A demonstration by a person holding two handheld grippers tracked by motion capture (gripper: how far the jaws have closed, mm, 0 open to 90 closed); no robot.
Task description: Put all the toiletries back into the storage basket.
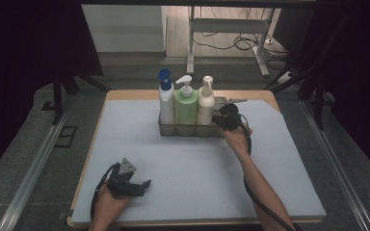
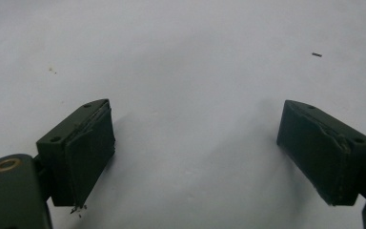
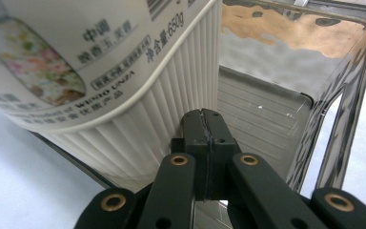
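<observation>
1. Three pump bottles are standing in a row: one white bottle with a blue top point(image 1: 165, 102), one green bottle point(image 1: 186, 107) and one cream bottle point(image 1: 205, 102).
2. One see-through basket point(image 1: 192, 131) is holding all three bottles.
3. Two claws are showing: the left claw point(image 1: 147, 184) and the right claw point(image 1: 220, 120).
4. One surface point(image 1: 183, 163) with one pale mat is lying under everything.

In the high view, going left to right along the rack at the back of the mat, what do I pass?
Blue-capped white bottle → green pump bottle → cream pump bottle → right gripper, jaws shut, at the right end of the rack.
</observation>
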